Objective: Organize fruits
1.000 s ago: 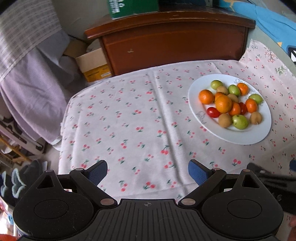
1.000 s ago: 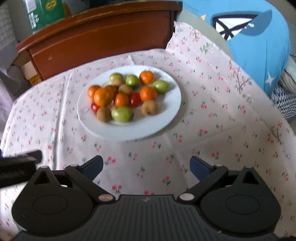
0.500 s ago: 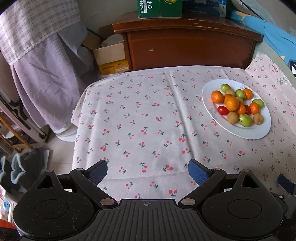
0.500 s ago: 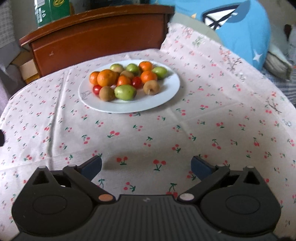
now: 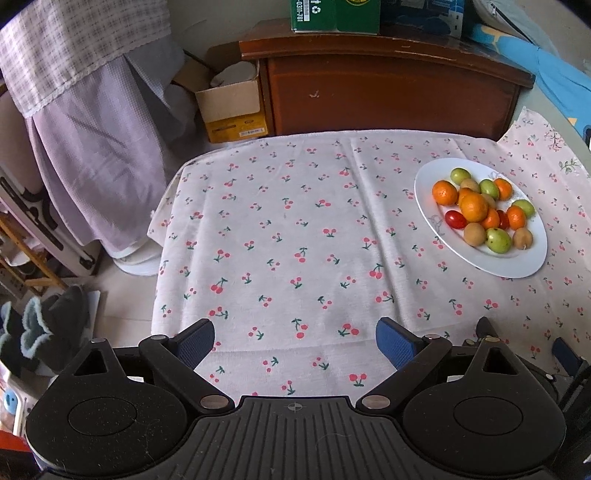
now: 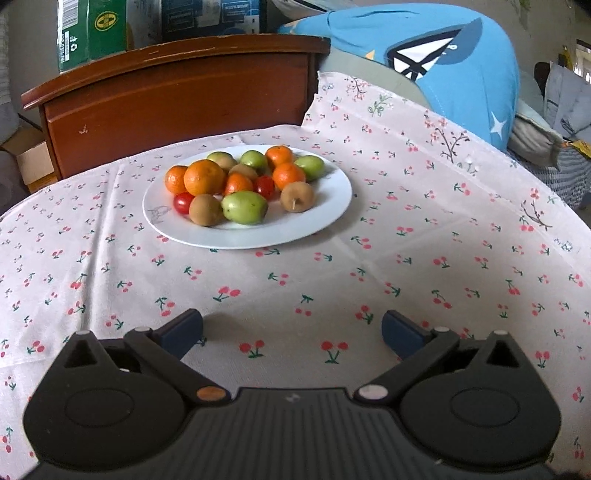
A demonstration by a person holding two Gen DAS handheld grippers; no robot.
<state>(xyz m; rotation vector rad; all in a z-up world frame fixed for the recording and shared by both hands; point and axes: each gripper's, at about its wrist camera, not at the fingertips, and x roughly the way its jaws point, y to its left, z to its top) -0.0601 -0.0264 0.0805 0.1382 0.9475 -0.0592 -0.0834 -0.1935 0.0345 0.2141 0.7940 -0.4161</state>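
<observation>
A white plate (image 5: 517,267) holds a pile of fruit: several oranges (image 5: 473,206), green fruits (image 5: 498,240), brown kiwis (image 5: 474,233) and two cherry tomatoes (image 5: 455,219). It sits at the right of the cherry-print tablecloth (image 5: 288,229). My left gripper (image 5: 295,341) is open and empty above the cloth's near edge, left of the plate. In the right wrist view the plate (image 6: 314,225) with its oranges (image 6: 204,177) is straight ahead. My right gripper (image 6: 291,330) is open and empty, low over the cloth, well short of the plate.
A dark wooden cabinet (image 5: 388,92) stands behind the table with a green box (image 5: 332,14) on top. A cardboard box (image 5: 231,107) and hanging lilac cloth (image 5: 92,147) are at the left. A blue cushion (image 6: 443,62) lies at the back right.
Both grippers have pulled back from the plate. The left view now takes in more of the table and floor; the right gripper has dropped lower over the cloth. Both stay open.
</observation>
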